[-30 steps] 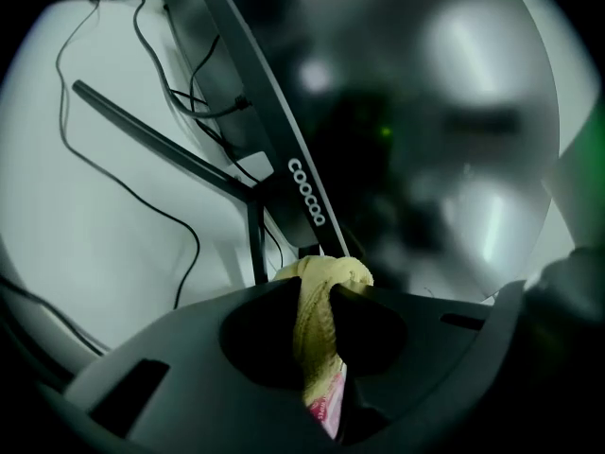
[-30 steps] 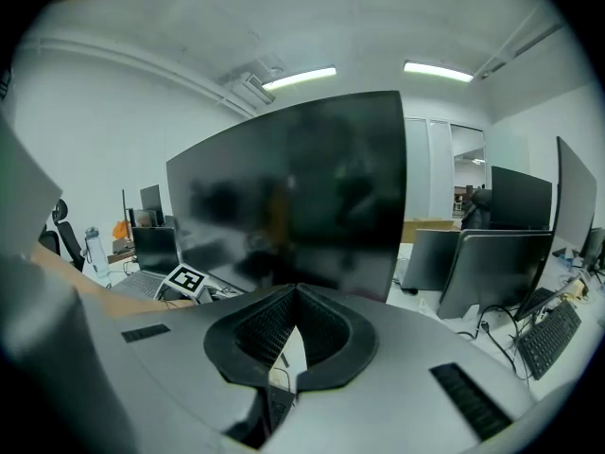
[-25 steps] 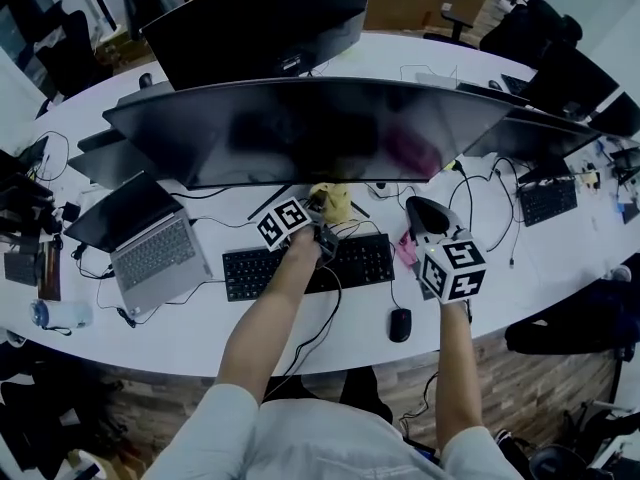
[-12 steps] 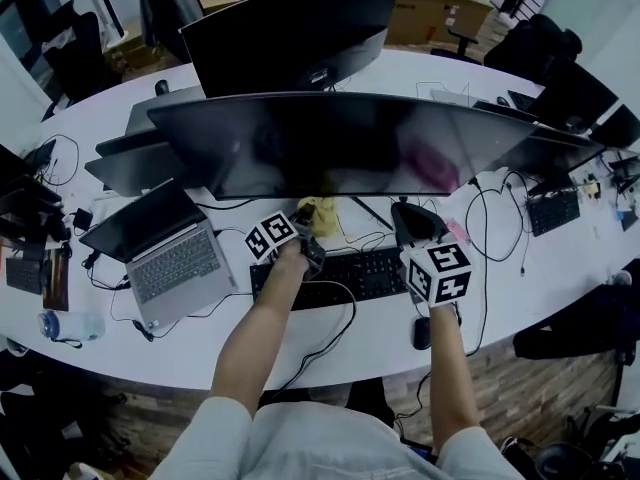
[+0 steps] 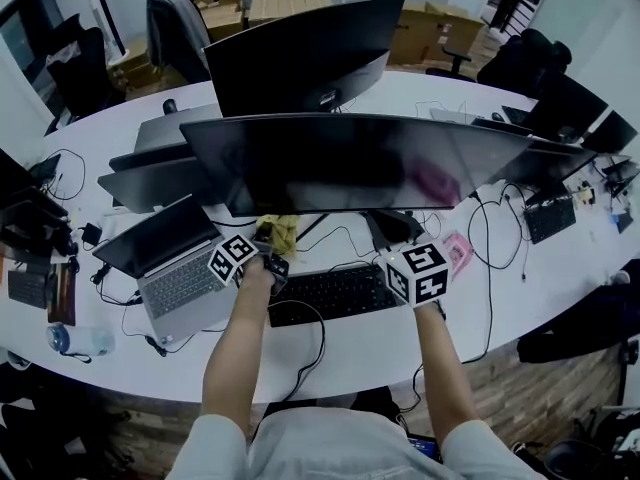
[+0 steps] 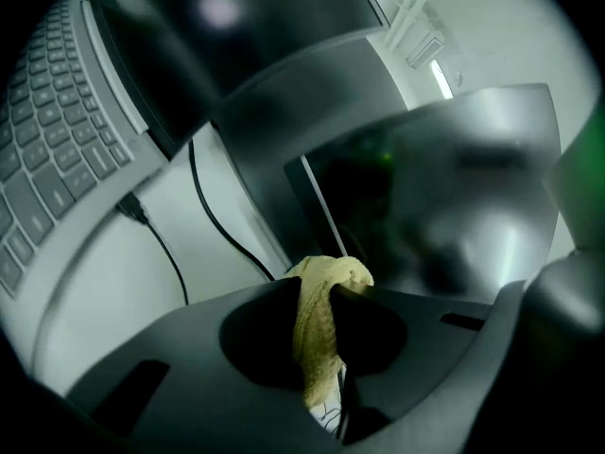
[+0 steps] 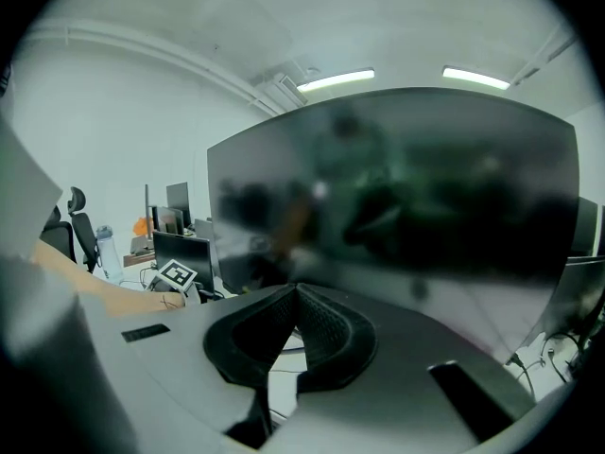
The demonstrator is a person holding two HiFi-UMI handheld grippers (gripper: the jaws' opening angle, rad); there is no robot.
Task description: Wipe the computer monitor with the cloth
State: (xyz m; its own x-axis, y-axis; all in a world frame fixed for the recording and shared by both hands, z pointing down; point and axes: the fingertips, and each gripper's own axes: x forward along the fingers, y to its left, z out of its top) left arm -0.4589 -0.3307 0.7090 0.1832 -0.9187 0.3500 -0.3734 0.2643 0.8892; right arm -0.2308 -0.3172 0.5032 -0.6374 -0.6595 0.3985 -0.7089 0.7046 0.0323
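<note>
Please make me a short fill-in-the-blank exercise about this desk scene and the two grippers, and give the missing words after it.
1. The left gripper is shut on a crumpled ____ cloth.
2. The right gripper, its jaws together, holds ____.
3. In the head view, the open grey laptop lies to the ____ of the black keyboard.
4. In the head view, the cloth shows just under the lower edge of the wide curved black ____.
Missing words: yellow; nothing; left; monitor.
</note>
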